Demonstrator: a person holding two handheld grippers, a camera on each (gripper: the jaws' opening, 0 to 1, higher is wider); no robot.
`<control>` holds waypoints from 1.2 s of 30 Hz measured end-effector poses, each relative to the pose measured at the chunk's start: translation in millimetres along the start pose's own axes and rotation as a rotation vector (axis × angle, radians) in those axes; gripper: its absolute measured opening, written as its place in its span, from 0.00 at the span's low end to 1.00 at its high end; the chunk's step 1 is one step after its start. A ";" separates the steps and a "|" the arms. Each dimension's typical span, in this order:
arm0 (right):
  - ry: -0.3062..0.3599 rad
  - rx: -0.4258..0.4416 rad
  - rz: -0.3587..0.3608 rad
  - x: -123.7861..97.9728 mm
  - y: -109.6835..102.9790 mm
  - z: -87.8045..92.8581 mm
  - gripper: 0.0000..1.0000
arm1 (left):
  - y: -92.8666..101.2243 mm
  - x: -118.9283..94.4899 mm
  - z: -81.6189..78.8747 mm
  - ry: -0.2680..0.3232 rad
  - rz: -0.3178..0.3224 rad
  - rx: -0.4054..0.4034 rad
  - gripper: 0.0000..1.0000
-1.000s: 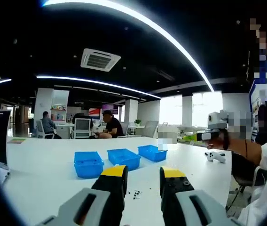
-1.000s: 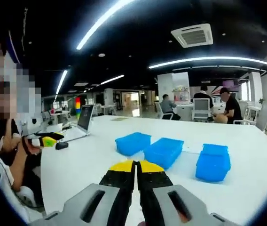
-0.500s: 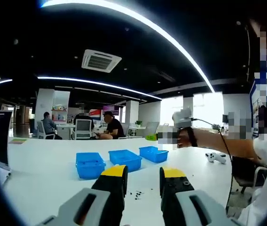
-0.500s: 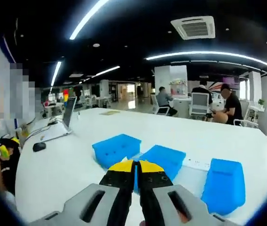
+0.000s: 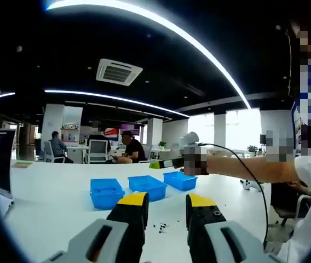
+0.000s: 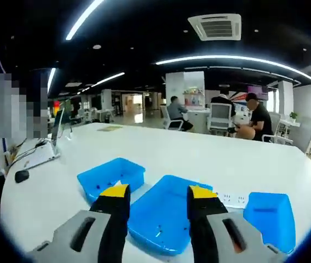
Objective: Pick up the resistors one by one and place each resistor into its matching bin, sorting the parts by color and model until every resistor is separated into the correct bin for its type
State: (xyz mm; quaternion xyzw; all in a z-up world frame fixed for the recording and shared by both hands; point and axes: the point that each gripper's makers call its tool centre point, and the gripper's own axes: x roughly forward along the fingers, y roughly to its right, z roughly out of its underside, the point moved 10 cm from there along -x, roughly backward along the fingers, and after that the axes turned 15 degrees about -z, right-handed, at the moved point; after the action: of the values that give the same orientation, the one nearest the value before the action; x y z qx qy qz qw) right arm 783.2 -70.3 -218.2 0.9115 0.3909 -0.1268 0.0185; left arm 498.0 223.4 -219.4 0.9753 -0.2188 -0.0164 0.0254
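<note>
Three blue bins stand in a row on the white table (image 5: 46, 208): a left bin (image 5: 105, 192), a middle bin (image 5: 146, 185) and a right bin (image 5: 179, 179). A small heap of dark resistors (image 5: 158, 226) lies on the table just ahead of my left gripper (image 5: 166, 201), which is open and holds nothing. My right gripper (image 5: 166, 163) reaches in from the right, above the bins. In the right gripper view it (image 6: 158, 193) hangs open over the middle bin (image 6: 163, 216), where a few dark specks (image 6: 156, 233) lie. The left bin (image 6: 110, 178) and right bin (image 6: 269, 216) flank it.
A white power strip (image 6: 229, 200) lies behind the bins. A laptop (image 6: 51, 142) and a mouse (image 6: 21, 175) sit at the table's left end. A white object (image 5: 251, 183) rests near the far right edge. People sit at desks (image 5: 128, 149) in the background.
My right gripper has swung over the table to hang above the middle bin, and its jaws have gone from shut to open. The left gripper has stayed put.
</note>
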 end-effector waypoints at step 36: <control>0.191 -0.158 -0.171 -223.0 -113.6 51.6 0.44 | 7.4 3.3 2.6 -0.011 0.021 0.007 0.29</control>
State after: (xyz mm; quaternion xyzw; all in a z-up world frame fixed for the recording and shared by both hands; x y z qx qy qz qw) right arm 542.8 -156.3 -205.9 0.8784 0.4760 -0.0093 0.0419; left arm 497.7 215.2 -221.6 0.9729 -0.2292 -0.0209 0.0208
